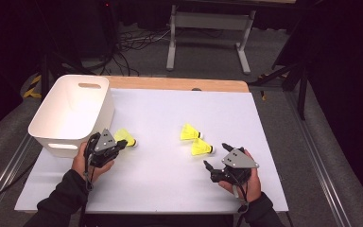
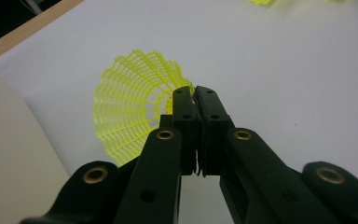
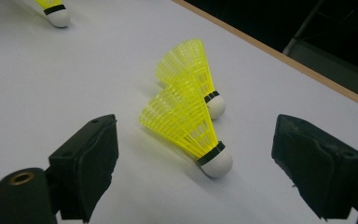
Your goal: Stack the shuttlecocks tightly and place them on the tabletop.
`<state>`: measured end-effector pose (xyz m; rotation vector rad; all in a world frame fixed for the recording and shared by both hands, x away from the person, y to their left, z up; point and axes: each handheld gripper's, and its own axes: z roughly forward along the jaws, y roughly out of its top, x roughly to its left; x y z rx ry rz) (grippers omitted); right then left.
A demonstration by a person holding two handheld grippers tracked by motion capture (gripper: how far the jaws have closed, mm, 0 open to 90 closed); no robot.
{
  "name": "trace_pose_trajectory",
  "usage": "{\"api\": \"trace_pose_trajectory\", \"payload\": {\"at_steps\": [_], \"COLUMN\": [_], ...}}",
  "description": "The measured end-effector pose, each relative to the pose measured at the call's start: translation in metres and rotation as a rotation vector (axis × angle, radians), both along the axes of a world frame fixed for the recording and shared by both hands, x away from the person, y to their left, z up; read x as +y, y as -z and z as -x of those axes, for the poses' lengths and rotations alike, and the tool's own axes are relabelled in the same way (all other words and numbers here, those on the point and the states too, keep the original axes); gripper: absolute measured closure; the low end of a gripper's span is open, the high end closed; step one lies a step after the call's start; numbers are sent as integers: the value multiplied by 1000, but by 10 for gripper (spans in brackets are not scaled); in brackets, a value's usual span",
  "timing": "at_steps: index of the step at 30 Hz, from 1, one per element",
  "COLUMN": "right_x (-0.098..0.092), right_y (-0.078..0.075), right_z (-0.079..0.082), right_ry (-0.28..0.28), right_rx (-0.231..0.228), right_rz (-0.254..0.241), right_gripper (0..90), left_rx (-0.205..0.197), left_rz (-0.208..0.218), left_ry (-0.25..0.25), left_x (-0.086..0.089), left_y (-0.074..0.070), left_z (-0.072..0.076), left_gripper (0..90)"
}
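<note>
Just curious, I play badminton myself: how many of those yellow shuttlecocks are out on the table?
3. One lies beside the white bin, pinched by the left tongs. Two lie mid-table, one just behind the other, ahead of the open right tongs. The bin's inside isn't fully visible.

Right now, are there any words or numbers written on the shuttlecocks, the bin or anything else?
None: no word, number or brand can be read anywhere.
The yellow shuttlecocks carry only a plain black band above the white tip.
The white bin has blank walls.
The white table has no print.
The left hand-held gripper, closed on a shuttlecock's skirt, shows only brass rivets, no label.
</note>
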<state>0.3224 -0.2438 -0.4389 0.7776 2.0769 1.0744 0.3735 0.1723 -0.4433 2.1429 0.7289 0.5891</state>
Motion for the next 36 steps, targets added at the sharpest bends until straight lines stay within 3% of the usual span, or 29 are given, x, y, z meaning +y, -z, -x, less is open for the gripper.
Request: {"api": "trace_pose_trajectory", "payload": {"at_steps": [12, 20, 22, 25, 27, 33, 36], "right_x": [0, -2, -1, -1, -2, -2, 0], "right_y": [1, 1, 1, 1, 1, 2, 3], "right_z": [-1, -1, -1, -1, -1, -1, -1], "right_ry": [2, 1, -1, -5, -5, -7, -14], "right_rx": [3, 7, 9, 8, 8, 13, 19], "right_rz": [6, 3, 4, 7, 6, 6, 11], "right_gripper": [153, 153, 153, 153, 153, 153, 152], "left_rx": [-35, -39, -46, -56, -45, -47, -26], "left_rz": [-19, -38, -71, -104, -65, -54, -63], "left_ry": [36, 102, 110, 113, 89, 66, 69], "left_x": [-20, -39, -44, -43, -39, -26, -16], "left_y": [-9, -11, -13, -16, -17, -24, -28], "left_z": [-12, -19, -19, -20, -21, -20, -21], "left_gripper": [873, 879, 886, 894, 894, 892, 888]}}
